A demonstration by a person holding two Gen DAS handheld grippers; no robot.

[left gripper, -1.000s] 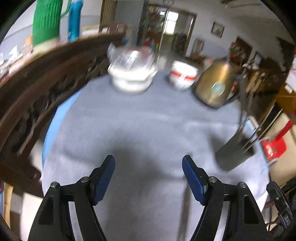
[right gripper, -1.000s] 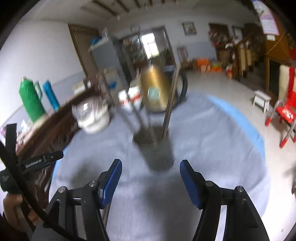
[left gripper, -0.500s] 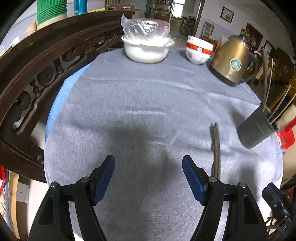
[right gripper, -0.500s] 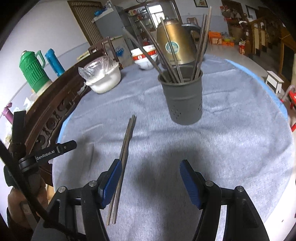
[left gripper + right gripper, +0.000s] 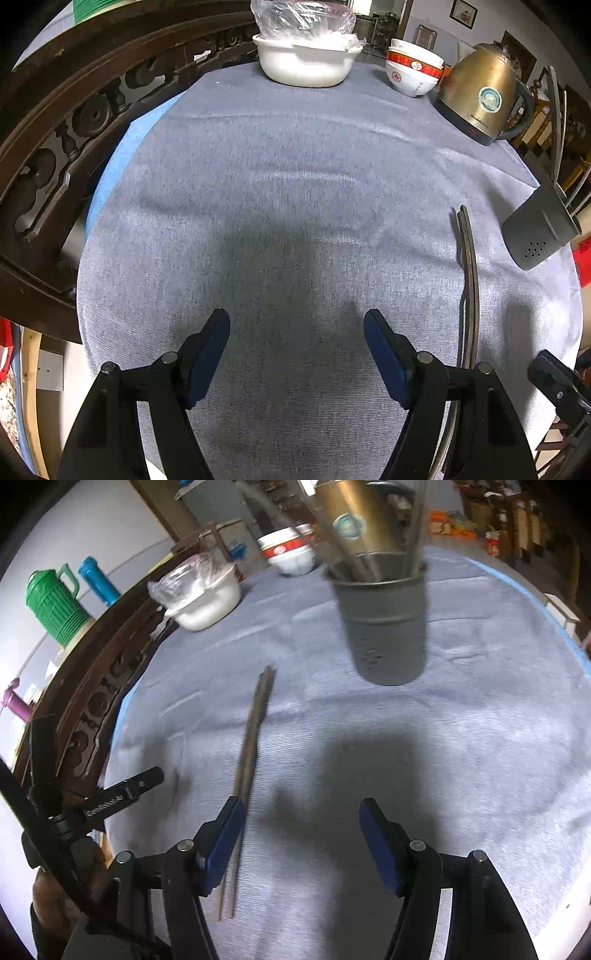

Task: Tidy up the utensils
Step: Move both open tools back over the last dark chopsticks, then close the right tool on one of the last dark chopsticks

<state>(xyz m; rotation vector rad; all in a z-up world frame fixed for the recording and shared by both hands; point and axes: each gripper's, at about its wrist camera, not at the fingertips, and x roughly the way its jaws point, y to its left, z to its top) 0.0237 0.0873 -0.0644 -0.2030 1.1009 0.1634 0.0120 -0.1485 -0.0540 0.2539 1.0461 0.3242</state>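
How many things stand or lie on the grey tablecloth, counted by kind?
Dark chopsticks lying loose: 2
Grey perforated utensil holder: 1
Brass-coloured electric kettle: 1
White bowl covered with clear plastic: 1
Stack of red-and-white bowls: 1; bowls inside it cannot be counted
Total: 6

A white basin [image 5: 304, 66] covered with clear plastic sits at the far edge of the grey tablecloth [image 5: 277, 177] — beside it stacked red-and-white bowls [image 5: 412, 74], then a brass-coloured electric kettle [image 5: 480, 99]. Beyond a carved dark wooden rail [image 5: 92, 686] stand a green thermos [image 5: 55, 602] and a blue one [image 5: 98, 581].
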